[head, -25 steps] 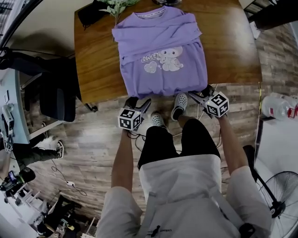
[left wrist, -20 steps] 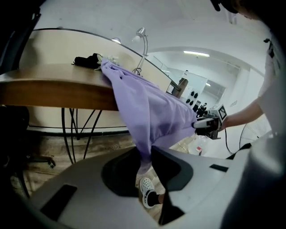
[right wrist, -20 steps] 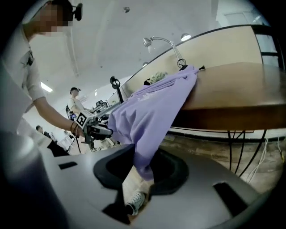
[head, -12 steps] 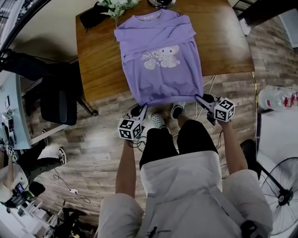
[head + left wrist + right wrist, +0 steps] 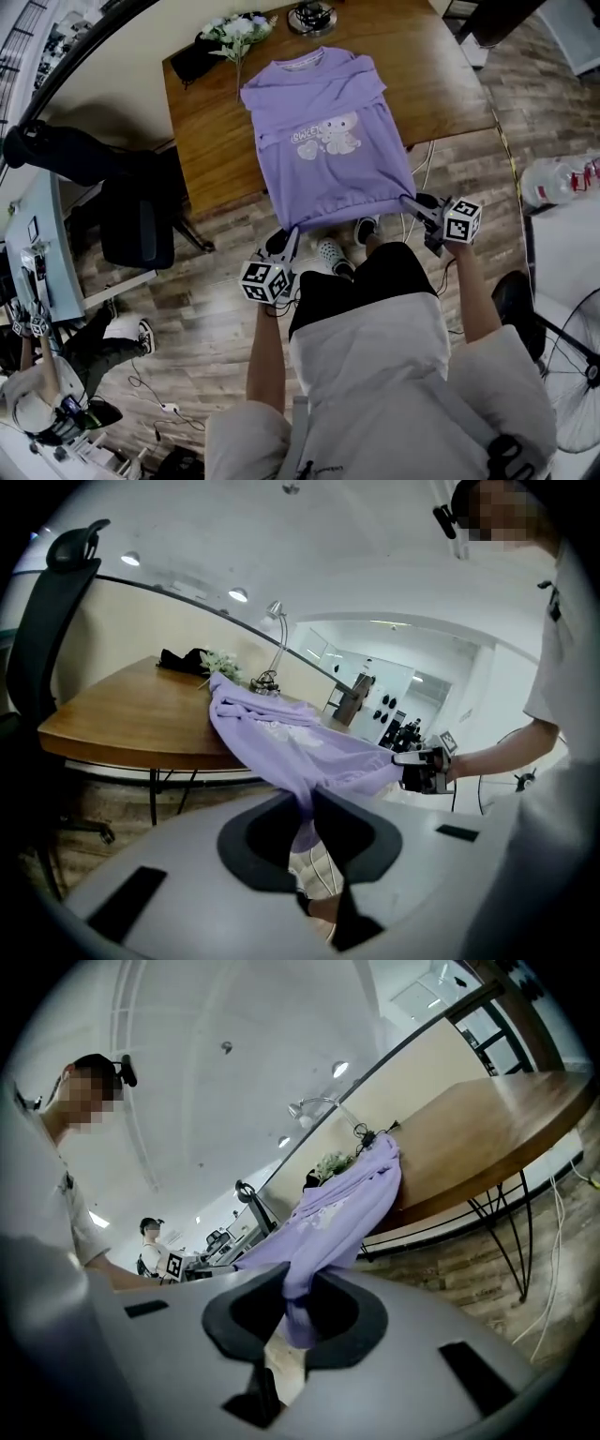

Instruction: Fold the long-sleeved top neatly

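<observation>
Head view: we record the lilac long-sleeved top [image 5: 328, 141] lying front-up (a cartoon print shows on the chest) on the wooden table [image 5: 211, 141] in the upper middle of the frame. Its collar points to the top edge. Its hem is drawn past the near table edge and held up over the floor. The left gripper [image 5: 292, 234] holds the hem's lower left corner and the right gripper [image 5: 410, 201] the lower right corner. Flowers [image 5: 234, 26] lie at the table's upper left.

Left gripper view: the jaws have just been closing and stand clenched on a bunch of lilac hem at frame centre. The cloth runs from there up to the table at left. The right gripper [image 5: 422, 766] shows at middle right, gripping its corner.

Right gripper view: these jaws have likewise just been closing and are clamped on the hem at lower centre. A little cloth hangs below the pads, and the top rises to the table at upper right.
</observation>
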The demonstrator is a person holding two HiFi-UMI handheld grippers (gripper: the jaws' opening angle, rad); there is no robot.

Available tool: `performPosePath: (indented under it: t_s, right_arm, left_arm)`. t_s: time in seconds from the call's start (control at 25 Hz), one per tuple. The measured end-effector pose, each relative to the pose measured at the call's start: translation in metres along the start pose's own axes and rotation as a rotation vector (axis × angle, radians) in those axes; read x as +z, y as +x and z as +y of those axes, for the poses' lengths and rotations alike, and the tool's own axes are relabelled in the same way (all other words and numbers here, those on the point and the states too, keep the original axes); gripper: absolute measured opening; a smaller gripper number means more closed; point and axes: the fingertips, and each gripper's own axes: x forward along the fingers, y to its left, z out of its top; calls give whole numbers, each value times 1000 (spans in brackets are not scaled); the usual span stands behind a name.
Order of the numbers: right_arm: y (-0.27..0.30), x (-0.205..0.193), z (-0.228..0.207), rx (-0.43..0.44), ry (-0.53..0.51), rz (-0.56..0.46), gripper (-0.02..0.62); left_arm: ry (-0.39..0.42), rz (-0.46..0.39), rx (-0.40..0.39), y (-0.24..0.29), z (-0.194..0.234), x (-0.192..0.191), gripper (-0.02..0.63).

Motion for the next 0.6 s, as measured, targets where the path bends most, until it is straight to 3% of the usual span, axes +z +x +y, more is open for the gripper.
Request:
performPosePath:
  t_s: [0.24, 0.44, 0.6]
  right_arm:
    - [-17, 14, 34, 21, -14, 17, 52]
    - [-17, 27, 46, 65, 147, 51, 52]
    - [-17, 55, 47, 94, 145, 20, 52]
  left_arm:
    - [24, -46, -26, -34, -23, 21, 63]
    - [33, -63, -25, -42, -28, 41, 61]
    - [67, -89, -15, -42, -28, 65, 61]
